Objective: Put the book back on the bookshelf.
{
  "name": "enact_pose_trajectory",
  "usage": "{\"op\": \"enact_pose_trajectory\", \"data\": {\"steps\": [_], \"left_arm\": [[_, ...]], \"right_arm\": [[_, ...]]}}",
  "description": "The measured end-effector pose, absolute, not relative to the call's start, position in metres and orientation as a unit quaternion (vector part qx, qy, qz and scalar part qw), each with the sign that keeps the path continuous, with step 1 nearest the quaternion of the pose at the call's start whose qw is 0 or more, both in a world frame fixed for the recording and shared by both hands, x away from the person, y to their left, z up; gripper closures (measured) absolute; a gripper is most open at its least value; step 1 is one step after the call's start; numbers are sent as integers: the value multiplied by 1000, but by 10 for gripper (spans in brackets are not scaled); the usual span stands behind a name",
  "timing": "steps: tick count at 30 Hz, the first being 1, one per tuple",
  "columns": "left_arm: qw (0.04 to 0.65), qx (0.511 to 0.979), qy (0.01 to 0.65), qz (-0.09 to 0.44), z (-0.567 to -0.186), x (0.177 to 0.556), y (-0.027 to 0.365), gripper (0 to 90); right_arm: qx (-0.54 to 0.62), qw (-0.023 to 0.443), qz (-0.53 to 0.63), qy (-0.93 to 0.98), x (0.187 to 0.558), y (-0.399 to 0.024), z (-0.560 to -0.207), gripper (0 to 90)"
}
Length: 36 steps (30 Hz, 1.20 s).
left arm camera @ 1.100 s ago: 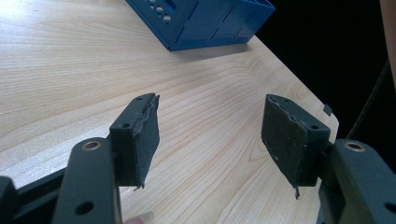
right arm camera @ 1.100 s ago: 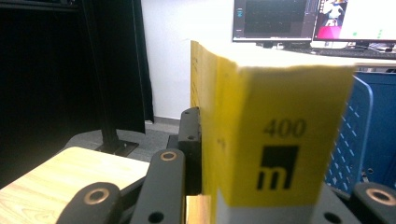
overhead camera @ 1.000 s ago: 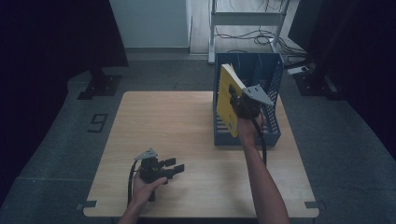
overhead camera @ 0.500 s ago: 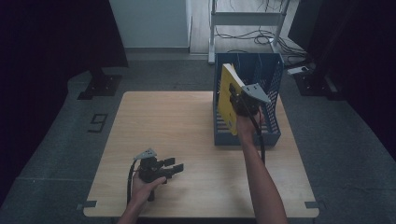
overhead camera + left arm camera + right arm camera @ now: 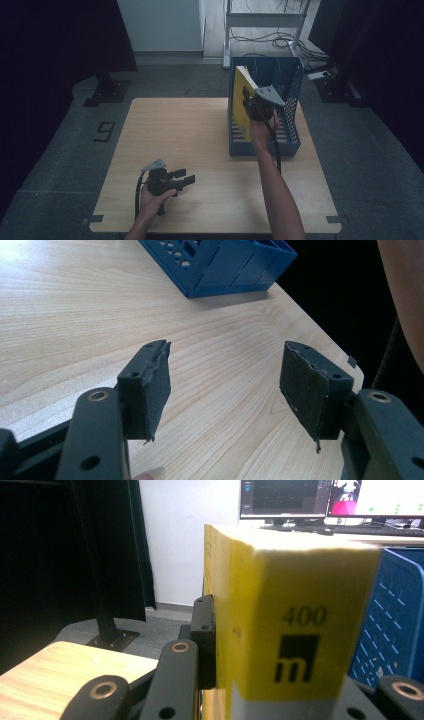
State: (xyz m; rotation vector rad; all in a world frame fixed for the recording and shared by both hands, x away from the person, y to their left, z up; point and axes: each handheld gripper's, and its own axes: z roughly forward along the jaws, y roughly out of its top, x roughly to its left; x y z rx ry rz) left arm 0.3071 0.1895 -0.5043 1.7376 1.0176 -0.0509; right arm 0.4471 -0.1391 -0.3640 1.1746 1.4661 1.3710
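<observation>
While the right gripper (image 5: 248, 102) clamps the yellow book (image 5: 242, 95) tilted over the blue rack (image 5: 290, 142) (probably mid-transfer, not yet seated), the left gripper (image 5: 186, 180) rests on the table (image 5: 175, 130), jaws apart, empty.

Table (image 5: 200, 140): pale wood-grain, smooth, slight sheen. Crate (image 5: 290, 135): blue slotted plastic. Book (image 5: 295, 625): matt yellow cover. Left gripper (image 5: 225, 385) pads (image 5: 305, 385): black, rough, frayed edges.

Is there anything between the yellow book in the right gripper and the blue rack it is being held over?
Nothing visible. The right gripper holds the yellow book at the blue rack, against its left wall. The left gripper rests far off, open, near the table's front edge.
</observation>
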Motion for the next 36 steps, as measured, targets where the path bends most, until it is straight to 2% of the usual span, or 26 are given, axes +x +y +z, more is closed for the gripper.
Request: {"op": "enact_pose_trajectory", "data": {"steps": [36], "left_arm": [[538, 722, 433, -24, -509, 311, 195, 366]], "right_arm": [[492, 402, 513, 577, 495, -127, -391, 742]]}}
